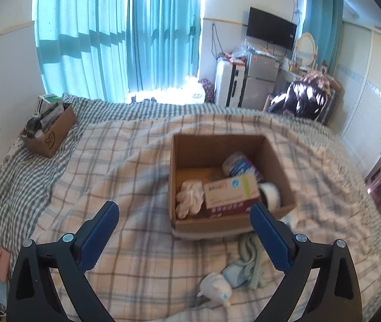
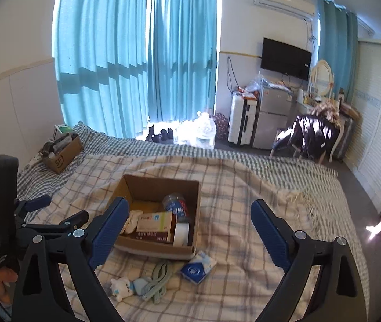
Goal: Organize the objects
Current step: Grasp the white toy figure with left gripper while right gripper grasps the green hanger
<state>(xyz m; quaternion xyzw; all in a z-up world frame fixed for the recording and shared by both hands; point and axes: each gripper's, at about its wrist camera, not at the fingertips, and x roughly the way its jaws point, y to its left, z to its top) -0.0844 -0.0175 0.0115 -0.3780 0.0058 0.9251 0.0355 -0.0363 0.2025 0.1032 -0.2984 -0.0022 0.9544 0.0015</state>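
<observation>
An open cardboard box (image 1: 182, 161) (image 2: 122, 187) sits on the plaid bed cover. It holds a red-and-white medicine box (image 1: 230, 193) (image 2: 155, 221), a white cloth (image 1: 189, 198), a blue-labelled bottle (image 1: 240, 165) (image 2: 175, 205) and a white tape roll (image 1: 271, 194) (image 2: 181, 233). In front of it lie a small plush toy (image 1: 216, 288) (image 2: 120, 287), pale green clips (image 1: 252, 257) (image 2: 158, 279) and a blue tissue pack (image 2: 198, 265). My left gripper (image 1: 185, 212) is open and empty, above the box's near edge. My right gripper (image 2: 189, 212) is open and empty. The left gripper shows in the right wrist view (image 2: 56, 212).
A second cardboard box (image 1: 49, 131) (image 2: 62, 153) full of items sits at the bed's far left corner. Beyond the bed are teal curtains (image 1: 115, 35), a suitcase (image 1: 228, 86), a small fridge (image 1: 261, 80), a wall TV (image 2: 285, 57) and a chair with a dark jacket (image 2: 311, 136).
</observation>
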